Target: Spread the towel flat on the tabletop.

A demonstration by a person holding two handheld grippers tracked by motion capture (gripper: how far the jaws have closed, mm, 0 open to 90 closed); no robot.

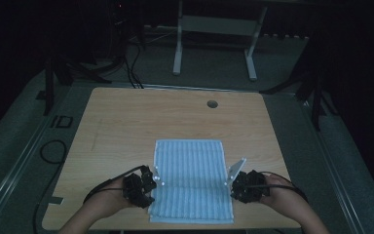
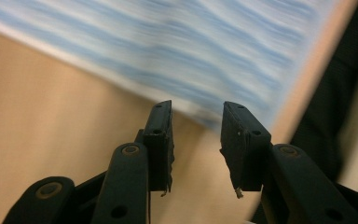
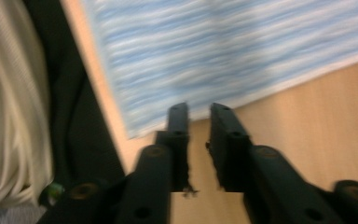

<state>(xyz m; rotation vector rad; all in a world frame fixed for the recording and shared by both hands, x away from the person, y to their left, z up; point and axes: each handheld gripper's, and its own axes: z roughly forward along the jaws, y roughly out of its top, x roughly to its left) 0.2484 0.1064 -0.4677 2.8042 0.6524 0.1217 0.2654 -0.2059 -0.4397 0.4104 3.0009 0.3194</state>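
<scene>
A blue and white striped towel (image 1: 191,165) lies spread flat on the wooden table (image 1: 126,122), its near edge at the table's front. My left gripper (image 1: 152,185) hovers at the towel's left edge, and in the left gripper view it (image 2: 196,109) stands open above the towel (image 2: 191,51) corner with nothing between the jaws. My right gripper (image 1: 230,184) is at the towel's right edge. In the right gripper view it (image 3: 199,108) shows a narrow gap between the jaws, with nothing in it, just off the towel (image 3: 233,51) corner.
A round cable hole (image 1: 212,104) sits near the table's far edge. Bare wood surrounds the towel on the left, right and far sides. A white desk frame (image 1: 177,53) and cables stand on the dark floor behind. Both gripper views look over the table's front edge.
</scene>
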